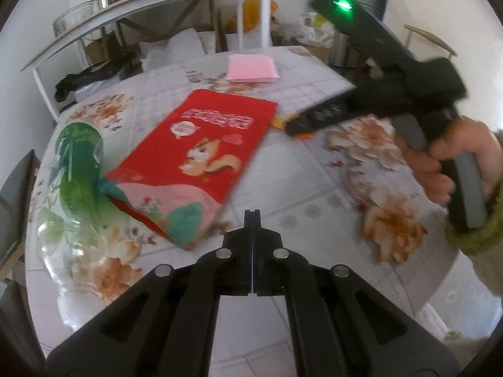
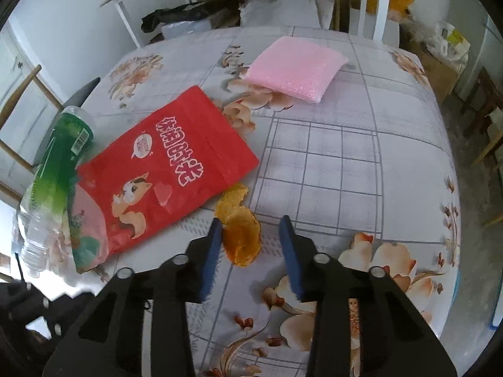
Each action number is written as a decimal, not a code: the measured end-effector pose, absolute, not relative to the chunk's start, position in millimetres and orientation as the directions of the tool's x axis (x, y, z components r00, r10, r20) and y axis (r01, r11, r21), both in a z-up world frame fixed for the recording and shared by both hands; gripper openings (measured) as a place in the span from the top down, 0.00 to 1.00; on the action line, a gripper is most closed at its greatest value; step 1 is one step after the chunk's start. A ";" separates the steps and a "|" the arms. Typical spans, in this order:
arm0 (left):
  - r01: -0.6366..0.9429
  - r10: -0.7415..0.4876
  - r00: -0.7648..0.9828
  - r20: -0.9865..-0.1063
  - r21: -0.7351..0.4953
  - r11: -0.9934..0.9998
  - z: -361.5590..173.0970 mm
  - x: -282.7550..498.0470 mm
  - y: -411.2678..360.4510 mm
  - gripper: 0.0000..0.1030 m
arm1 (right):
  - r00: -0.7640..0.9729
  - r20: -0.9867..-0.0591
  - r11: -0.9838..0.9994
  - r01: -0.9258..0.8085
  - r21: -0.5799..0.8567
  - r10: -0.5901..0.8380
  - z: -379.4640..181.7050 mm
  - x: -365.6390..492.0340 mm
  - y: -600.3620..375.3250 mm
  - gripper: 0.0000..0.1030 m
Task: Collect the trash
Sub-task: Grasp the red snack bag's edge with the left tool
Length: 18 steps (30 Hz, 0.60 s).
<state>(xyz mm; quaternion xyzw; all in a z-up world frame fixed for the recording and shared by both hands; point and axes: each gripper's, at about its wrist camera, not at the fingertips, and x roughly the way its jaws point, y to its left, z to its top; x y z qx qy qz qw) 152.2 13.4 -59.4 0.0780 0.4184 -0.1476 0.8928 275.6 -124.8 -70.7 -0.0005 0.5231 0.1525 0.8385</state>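
Observation:
A red snack bag [image 1: 201, 157] [image 2: 163, 169] lies flat on the flowered table [image 2: 345, 157]. An empty green-labelled bottle [image 1: 78, 163] [image 2: 59, 163] lies against the bag's left side. Pieces of orange peel [image 2: 240, 235] [image 1: 278, 122] rest at the bag's right edge. A pink foam pad [image 1: 253, 69] [image 2: 295, 66] sits farther back. My right gripper [image 2: 251, 220] [image 1: 294, 127] points down over the peel, which lies between its blue pads; the right pad stands apart from it. My left gripper [image 1: 252, 216] is shut with nothing in it, just off the bag's near corner.
A person's hand [image 1: 456, 163] in a green sleeve holds the right gripper's handle. A white shelf [image 1: 141, 3] with jars stands behind the table. Boxes and bags crowd the floor [image 2: 440, 62] at the back right. A chair [image 1: 15, 194] stands at the left.

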 end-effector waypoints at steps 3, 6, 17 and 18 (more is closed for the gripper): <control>0.275 -0.138 0.634 -0.761 0.056 0.960 -59.7 167.7 19.3 0.95 | 0.390 -0.872 0.944 -0.257 0.206 0.297 -70.9 277.1 -127.8 0.80; 0.239 -0.078 0.646 -0.759 0.105 0.965 -63.1 182.1 20.2 0.72 | 0.383 -0.867 0.938 -0.256 0.232 0.319 -70.5 277.0 -129.0 0.84; 0.219 -0.101 0.575 -0.812 0.034 0.975 -76.1 209.5 27.3 0.83 | 0.407 -0.858 0.948 -0.175 0.264 0.314 -67.2 270.8 -159.7 0.88; 0.218 -0.116 0.570 -0.814 0.014 0.976 -76.1 209.0 27.6 0.84 | 0.415 -0.854 0.949 -0.163 0.270 0.315 -65.1 268.7 -166.9 0.88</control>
